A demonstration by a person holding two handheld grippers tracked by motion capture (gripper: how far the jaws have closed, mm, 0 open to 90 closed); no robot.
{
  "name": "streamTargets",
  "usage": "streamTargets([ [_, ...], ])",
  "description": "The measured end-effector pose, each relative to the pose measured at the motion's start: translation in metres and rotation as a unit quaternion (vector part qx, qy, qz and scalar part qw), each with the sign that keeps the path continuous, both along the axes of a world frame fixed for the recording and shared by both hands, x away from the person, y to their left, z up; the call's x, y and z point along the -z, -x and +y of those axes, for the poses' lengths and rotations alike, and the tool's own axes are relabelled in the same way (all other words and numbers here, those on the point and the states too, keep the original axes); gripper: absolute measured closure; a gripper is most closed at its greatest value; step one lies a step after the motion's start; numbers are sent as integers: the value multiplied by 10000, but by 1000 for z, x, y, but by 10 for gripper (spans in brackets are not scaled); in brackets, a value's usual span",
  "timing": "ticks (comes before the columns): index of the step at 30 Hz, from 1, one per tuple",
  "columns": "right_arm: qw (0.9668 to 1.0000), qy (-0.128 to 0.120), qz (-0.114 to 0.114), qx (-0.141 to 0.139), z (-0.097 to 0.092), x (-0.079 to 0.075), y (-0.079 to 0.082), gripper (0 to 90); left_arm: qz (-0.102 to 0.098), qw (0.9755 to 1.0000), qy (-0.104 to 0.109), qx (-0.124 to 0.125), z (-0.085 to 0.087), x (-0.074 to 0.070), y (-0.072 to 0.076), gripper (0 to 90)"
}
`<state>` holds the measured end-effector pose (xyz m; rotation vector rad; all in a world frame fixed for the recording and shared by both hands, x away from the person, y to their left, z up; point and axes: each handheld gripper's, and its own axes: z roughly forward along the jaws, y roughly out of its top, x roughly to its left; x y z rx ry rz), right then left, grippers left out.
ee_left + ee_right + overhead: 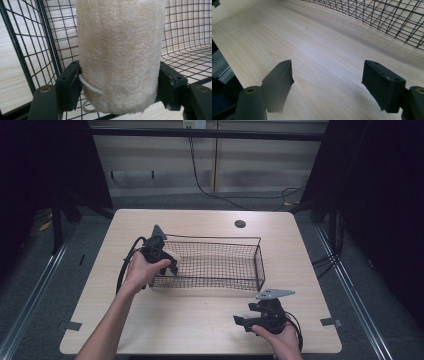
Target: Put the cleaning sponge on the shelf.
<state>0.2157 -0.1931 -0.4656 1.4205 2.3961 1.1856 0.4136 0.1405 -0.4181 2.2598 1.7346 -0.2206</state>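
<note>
A cream loofah sponge (118, 52) with a white cord loop at its lower end stands upright between the jaws of my left gripper (119, 86), which is shut on it. In the high view the left gripper (170, 264) is at the left end of the black wire basket (260, 262), over its rim, and the loofah (171, 256) shows as a pale patch there. My right gripper (243, 322) hovers low over the table near the front right edge. Its jaws stand open with bare wood between them (328, 82).
The basket sits mid-table on the light wooden table (200, 320); its mesh wall (387, 17) crosses the top of the right gripper view. A dark round hole (240, 224) lies near the table's back edge. Black frames stand on both sides.
</note>
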Motion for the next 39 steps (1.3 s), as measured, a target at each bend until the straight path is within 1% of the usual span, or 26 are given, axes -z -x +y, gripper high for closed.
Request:
streamTargets([
  [1,10000,-1,0,0,0,0,0,240,5,10000,-9,-25,-1,0,0,303],
  [2,10000,2,-1,-1,0,0,0,240,6,10000,-54,-8,-1,1,0,302],
  [5,10000,1,0,2,0,0,0,240,29,9999,-102,16,-2,3,0,303],
  [8,10000,5,3,2,0,0,0,239,60,9999,-125,1,-3,4,-1,302],
  [11,10000,-3,-2,-9,0,0,0,239,35,9999,-116,-17,-4,6,-1,303],
  [12,10000,-3,3,-6,0,0,0,239,45,9999,-144,22,-3,7,-1,303],
  [14,10000,-5,-2,-10,0,0,0,239,86,9999,-144,9,-5,9,-1,302],
  [18,10000,-7,2,-10,0,0,0,239,80,9999,-132,-1,-5,11,-1,302],
  [21,10000,-6,2,-13,0,0,0,239,96,9999,-119,10,-6,11,-1,302],
  [24,10000,-5,0,-10,0,0,0,239,57,9998,-194,7,-7,12,-1,302],
  [28,10000,6,3,-6,0,0,0,239,41,9998,-211,31,-8,13,-1,302],
  [29,10000,7,2,-7,0,0,0,239,62,9997,-228,65,-8,13,-1,301],
  [35,10000,5,3,-5,0,0,0,238,70,9996,-285,49,-10,13,-1,299],
  [37,10000,1,5,-3,0,0,0,238,67,9993,-341,107,-10,14,-1,298],
  [39,10000,1,6,-6,0,0,0,239,90,9993,-326,130,-10,13,-1,295],
])
